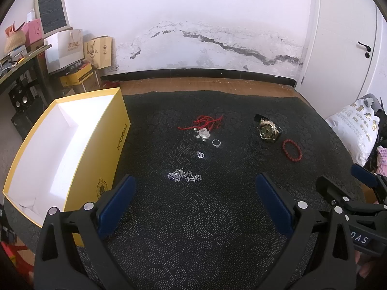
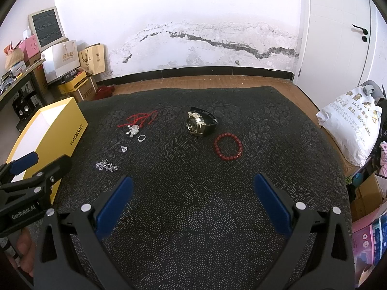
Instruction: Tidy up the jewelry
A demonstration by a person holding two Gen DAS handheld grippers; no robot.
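Both grippers, left point(image 1: 196, 181) and right point(image 2: 193, 181), hovered spread wide and empty above a dark mat point(image 1: 193, 229). Jewelry lay scattered there: silver chain point(image 1: 184, 176), ring point(image 1: 216, 142), watch point(image 2: 199, 122), red bead bracelet point(image 2: 227, 146) (apart). A yellow box point(image 1: 96, 149) stood open at left.

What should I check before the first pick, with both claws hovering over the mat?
1. Left claw open and holding nothing: ok.
2. Right claw open and holding nothing: ok.
3. Yellow box open, nothing seen inside: ok.
4. Silver chain lies nearest the left claw, apart from the ring: ok.
5. Red bead bracelet apart from the watch: ok.
6. Red cord necklace untangled: cannot tell.
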